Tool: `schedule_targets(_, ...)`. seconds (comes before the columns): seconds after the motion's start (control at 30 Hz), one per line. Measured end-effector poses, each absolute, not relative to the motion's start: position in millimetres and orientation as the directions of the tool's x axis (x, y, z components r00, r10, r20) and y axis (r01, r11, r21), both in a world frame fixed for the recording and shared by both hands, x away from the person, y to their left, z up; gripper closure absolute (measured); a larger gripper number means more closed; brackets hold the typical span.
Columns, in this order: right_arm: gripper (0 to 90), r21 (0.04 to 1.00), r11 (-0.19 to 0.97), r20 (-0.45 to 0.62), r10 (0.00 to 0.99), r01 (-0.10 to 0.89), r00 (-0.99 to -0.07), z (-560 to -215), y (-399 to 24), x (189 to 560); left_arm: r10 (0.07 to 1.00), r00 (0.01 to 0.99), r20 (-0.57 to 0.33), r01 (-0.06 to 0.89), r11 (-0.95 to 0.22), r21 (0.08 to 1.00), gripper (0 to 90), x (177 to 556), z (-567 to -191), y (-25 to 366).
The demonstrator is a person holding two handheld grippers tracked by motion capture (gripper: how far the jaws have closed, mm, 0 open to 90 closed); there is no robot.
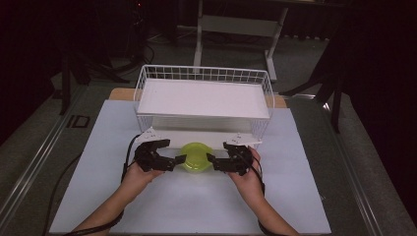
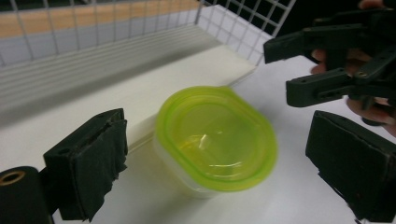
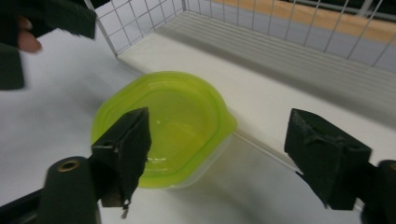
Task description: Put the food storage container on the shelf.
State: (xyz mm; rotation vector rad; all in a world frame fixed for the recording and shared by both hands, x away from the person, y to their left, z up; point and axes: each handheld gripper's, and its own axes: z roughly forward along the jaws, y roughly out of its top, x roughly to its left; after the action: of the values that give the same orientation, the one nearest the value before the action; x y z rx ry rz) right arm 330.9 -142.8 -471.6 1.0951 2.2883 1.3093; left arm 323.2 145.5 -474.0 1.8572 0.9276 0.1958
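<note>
- High view: a small clear plastic container with a yellow-green lid (image 1: 195,157) sits on the white table mat (image 1: 98,187), just in front of the white wire basket shelf (image 1: 204,98), at the edge of its lower board.
- Lid is on; nothing can be made out inside the container through the translucent lid.
- Wire basket: its upper white shelf board lies bare.
- Left gripper (image 1: 178,161) points at the container from the left, right gripper (image 1: 210,160) from the right; each is held in a hand, tips just beside the lid.
- Left gripper view: jaws stand apart, released, with the container (image 2: 215,137) between and beyond them; pads press on nothing.
- Right gripper view: jaws likewise spread and empty-handed; the container (image 3: 163,126) lies between them, the near-left pad overlapping its lid in the picture, contact not clear.
- Black cables trail from both grippers toward the near table edge.
</note>
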Motion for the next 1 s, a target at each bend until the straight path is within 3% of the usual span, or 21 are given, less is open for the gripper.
schedule_targets(0.23, 26.6, 0.812, 0.290, 0.138, 0.747, 0.506, -0.650, -483, -138, 338, 0.714, 0.627, -0.313, 0.595, -0.179, 0.783, 33.5, 334, -490, 142)
schedule_targets(0.63, 35.4, 0.774, 0.313, 0.161, 0.743, 0.550, -0.650, -499, -133, 340, 0.716, 0.601, -0.354, 0.672, -0.214, 0.709, 56.8, 340, -503, 135)
schedule_targets(0.73, 40.8, 0.770, 0.314, 0.164, 0.743, 0.555, -0.649, -500, -135, 339, 0.695, 0.606, -0.387, 0.689, -0.216, 0.692, 61.3, 341, -503, 137)
schedule_targets(0.87, 40.8, 0.760, 0.301, 0.195, 0.740, 0.576, -0.644, -500, -137, 340, 0.690, 0.616, -0.380, 0.686, -0.233, 0.689, 61.8, 338, -501, 136)
schedule_targets(1.0, 51.4, 0.755, 0.312, 0.205, 0.723, 0.577, -0.659, -499, -137, 337, 0.684, 0.625, -0.378, 0.680, -0.238, 0.694, 63.0, 332, -501, 136)
